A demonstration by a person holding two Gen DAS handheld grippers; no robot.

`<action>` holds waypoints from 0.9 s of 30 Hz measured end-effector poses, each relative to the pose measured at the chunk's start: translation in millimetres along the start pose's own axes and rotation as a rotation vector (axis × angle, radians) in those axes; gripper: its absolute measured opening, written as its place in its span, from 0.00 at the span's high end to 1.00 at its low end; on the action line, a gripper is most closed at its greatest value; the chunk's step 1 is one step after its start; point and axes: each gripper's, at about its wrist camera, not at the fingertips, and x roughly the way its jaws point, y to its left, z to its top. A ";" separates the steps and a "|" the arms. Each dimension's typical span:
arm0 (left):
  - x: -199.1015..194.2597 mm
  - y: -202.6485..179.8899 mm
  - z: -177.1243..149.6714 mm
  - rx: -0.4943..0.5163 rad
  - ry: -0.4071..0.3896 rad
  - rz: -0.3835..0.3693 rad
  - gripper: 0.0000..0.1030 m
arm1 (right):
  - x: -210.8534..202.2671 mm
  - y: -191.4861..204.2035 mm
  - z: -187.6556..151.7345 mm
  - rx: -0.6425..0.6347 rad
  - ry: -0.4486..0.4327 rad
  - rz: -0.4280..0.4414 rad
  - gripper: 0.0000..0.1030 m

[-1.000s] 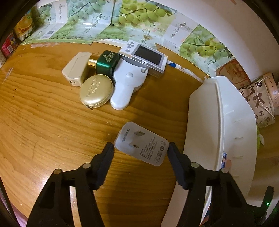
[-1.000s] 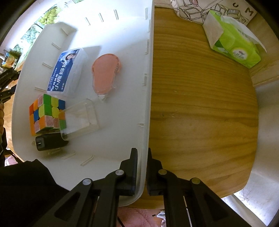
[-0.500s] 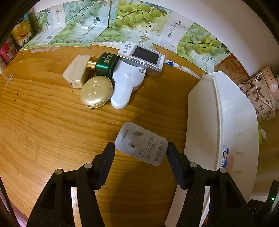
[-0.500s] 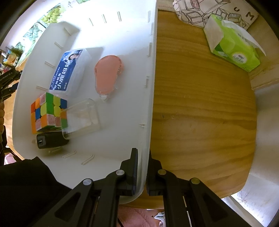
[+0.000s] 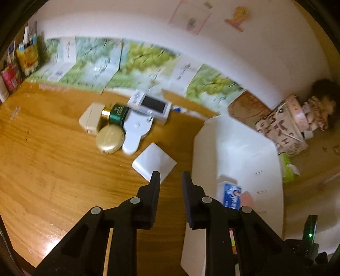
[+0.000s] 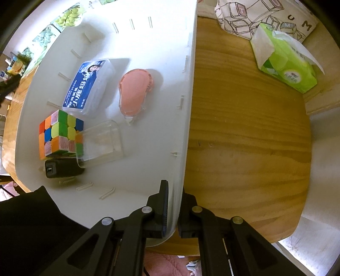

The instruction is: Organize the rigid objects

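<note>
Fingers of the left gripper (image 5: 169,177) have just snapped together empty, the white charger (image 5: 154,162) having slipped out to lie blank-side up on the worktop (image 5: 53,169) just beyond them, left of the white bin (image 5: 244,152), so the pick likely needs redoing.

warm wooden tabletop (image 5: 53,169), white wall (image 5: 127,19) behind, grape-print panels (image 5: 144,61) along its base, yellowish indoor light
</note>
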 end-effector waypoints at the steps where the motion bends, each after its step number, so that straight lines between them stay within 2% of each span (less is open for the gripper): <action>1: -2.6 -1.6 -0.3 0.006 -0.005 0.000 0.78 | 0.1 1.2 -1.0 -0.003 -0.001 0.000 0.94; 8: -0.3 6.7 -6.9 -0.022 0.012 0.049 0.77 | -0.2 6.9 -4.6 -0.021 -0.011 -0.001 0.93; 11: 4.4 14.4 -10.9 -0.047 0.030 0.071 0.71 | -0.9 7.9 -5.3 -0.024 -0.012 -0.001 0.93; 13: 8.3 18.3 -12.1 -0.059 0.037 0.086 0.57 | -1.5 8.4 -5.8 -0.026 -0.013 0.001 0.93; 15: 10.5 19.0 -12.4 -0.057 0.039 0.089 0.54 | -1.4 8.8 -5.1 -0.026 -0.011 0.003 0.93; 19: 20.1 15.5 -9.6 -0.026 0.054 0.103 0.34 | -0.6 8.7 -2.9 -0.022 -0.006 0.003 0.93; 21: 26.9 13.4 -7.4 0.000 0.064 0.114 0.30 | 0.9 7.7 -2.2 -0.016 -0.003 0.006 0.93; 27: 52.0 8.3 -0.7 0.102 0.090 0.120 0.29 | 2.2 -2.8 1.2 0.021 0.006 0.038 0.93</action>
